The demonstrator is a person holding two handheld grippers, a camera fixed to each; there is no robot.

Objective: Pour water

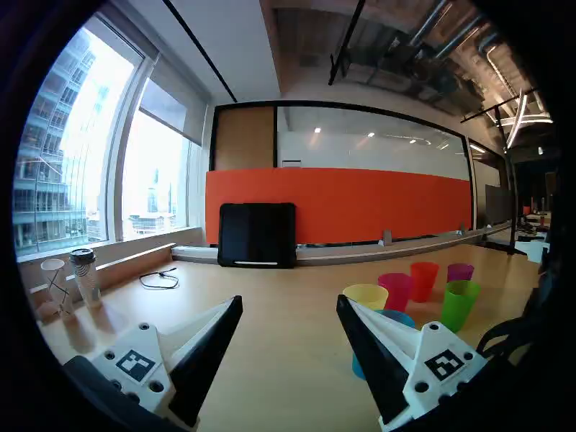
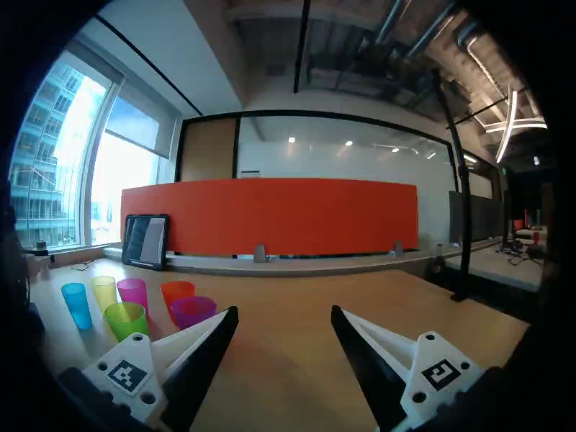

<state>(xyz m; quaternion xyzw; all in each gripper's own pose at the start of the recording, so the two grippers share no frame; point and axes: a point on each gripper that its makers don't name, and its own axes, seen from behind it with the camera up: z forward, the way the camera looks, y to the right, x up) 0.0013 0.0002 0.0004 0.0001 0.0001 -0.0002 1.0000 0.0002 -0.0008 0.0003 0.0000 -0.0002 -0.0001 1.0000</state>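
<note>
Several coloured plastic cups stand grouped on the wooden table [image 1: 288,317]. In the left gripper view they sit right of centre: yellow cup [image 1: 366,295], pink cup [image 1: 395,290], orange cup [image 1: 423,280], purple cup [image 1: 460,273], green cup [image 1: 459,304], and a blue cup [image 1: 398,317] partly hidden behind the right finger. My left gripper [image 1: 289,309] is open and holds nothing. In the right gripper view the cups stand at the left: blue cup [image 2: 76,304], yellow cup [image 2: 103,291], pink cup [image 2: 132,292], orange cup [image 2: 176,292], purple cup [image 2: 192,310], green cup [image 2: 126,319]. My right gripper [image 2: 284,317] is open with nothing between its fingers.
A black tablet case [image 1: 257,235] leans against the orange partition [image 1: 345,205]. Two paper coffee cups [image 1: 85,276] stand by the window ledge at left, with a black cable [image 1: 160,279] nearby. A black pole [image 2: 461,216] rises at the table's right side.
</note>
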